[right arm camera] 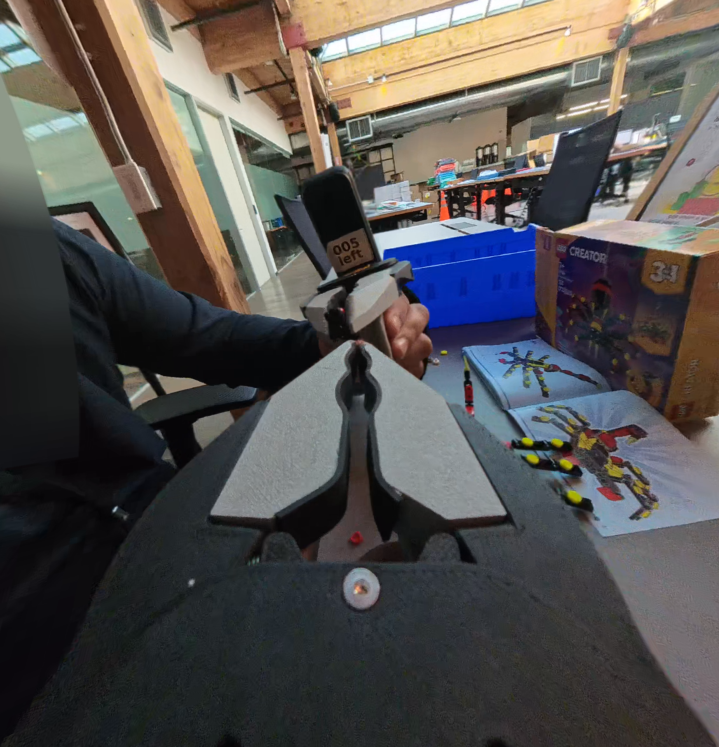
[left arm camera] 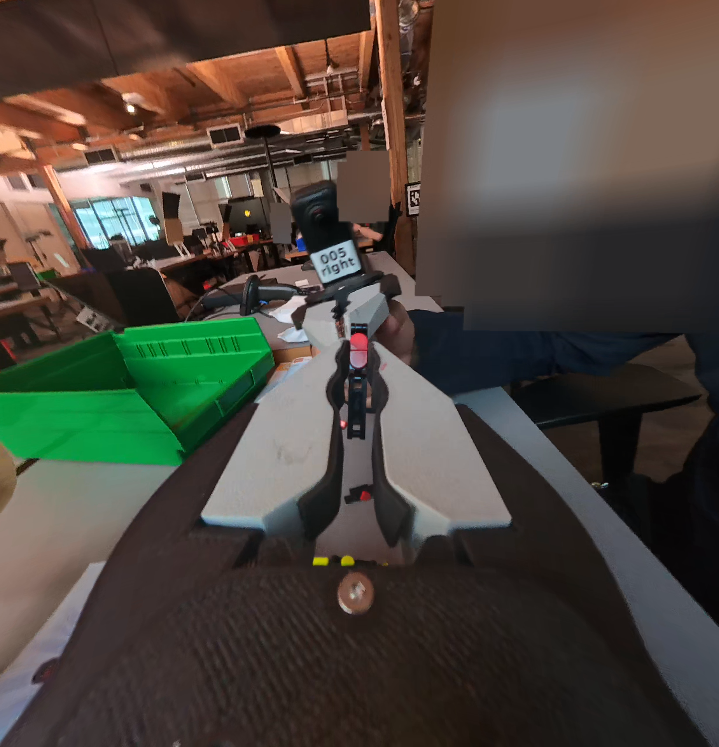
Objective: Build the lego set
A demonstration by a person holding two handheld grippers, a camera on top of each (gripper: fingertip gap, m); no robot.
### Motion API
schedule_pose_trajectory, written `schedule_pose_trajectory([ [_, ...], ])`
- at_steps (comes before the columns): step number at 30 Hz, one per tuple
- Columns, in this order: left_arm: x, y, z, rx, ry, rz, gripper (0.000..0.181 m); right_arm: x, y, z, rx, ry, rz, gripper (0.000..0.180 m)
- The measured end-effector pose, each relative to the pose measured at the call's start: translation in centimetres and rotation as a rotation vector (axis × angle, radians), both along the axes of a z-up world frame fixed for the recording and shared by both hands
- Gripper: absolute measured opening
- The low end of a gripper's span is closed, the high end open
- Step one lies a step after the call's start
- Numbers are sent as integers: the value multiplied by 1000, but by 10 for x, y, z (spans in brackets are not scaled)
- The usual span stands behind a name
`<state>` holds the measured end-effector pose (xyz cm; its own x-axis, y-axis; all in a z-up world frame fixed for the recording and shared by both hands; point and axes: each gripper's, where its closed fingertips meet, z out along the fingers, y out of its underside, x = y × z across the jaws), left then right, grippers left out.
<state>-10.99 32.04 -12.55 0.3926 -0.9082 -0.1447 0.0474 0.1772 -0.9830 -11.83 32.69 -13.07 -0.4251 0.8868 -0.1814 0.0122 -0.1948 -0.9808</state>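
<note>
Two grey-and-black grippers meet tip to tip above your table: left gripper [left arm camera: 355, 355] clamped on a slim black-and-red lego assembly [left arm camera: 357, 388]; right gripper [right arm camera: 357, 351] pinched on its red end.

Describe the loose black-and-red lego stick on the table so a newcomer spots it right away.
Start in the right wrist view at the lego box on the right of the table. Two instruction booklets lie in front of it. Just off the farther booklet's left edge lies the black-and-red stick, end-on, yellow at its far tip; unlike the yellow-studded black legs on the nearer booklet, it sits on bare table.
</note>
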Motion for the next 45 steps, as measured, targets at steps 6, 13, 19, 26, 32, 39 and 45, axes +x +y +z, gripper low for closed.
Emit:
schedule_pose_trajectory([
  [6, 5, -9, 4, 159, 37, 13, 5, 5, -12, 6, -227, -11, 177, 0],
  [13, 8, -12, 5, 232, 60, 33, 4, 8, -17, 10, -411, -16, 309, 0],
  [19, 8, -11, 4, 249, 72, 43, 5, 7, -23, 10, -452, -36, 357, 10],
  [26, 9, -11, 2, 269, 101, 53, 5, 7, -23, 8, -375, -22, 325, 3],
  [32, 9, -9, -3, 286, 164, 81, 5, 8, -21, 5, -284, -49, 276, 4],
  [39, 4, -3, -5, 258, 192, 114, 5, 11, -11, 8, -287, -39, 241, 0],
  [45, -4, 11, -17, 203, 235, 165, 5, 21, 6, 25, -306, 37, 183, 0],
])
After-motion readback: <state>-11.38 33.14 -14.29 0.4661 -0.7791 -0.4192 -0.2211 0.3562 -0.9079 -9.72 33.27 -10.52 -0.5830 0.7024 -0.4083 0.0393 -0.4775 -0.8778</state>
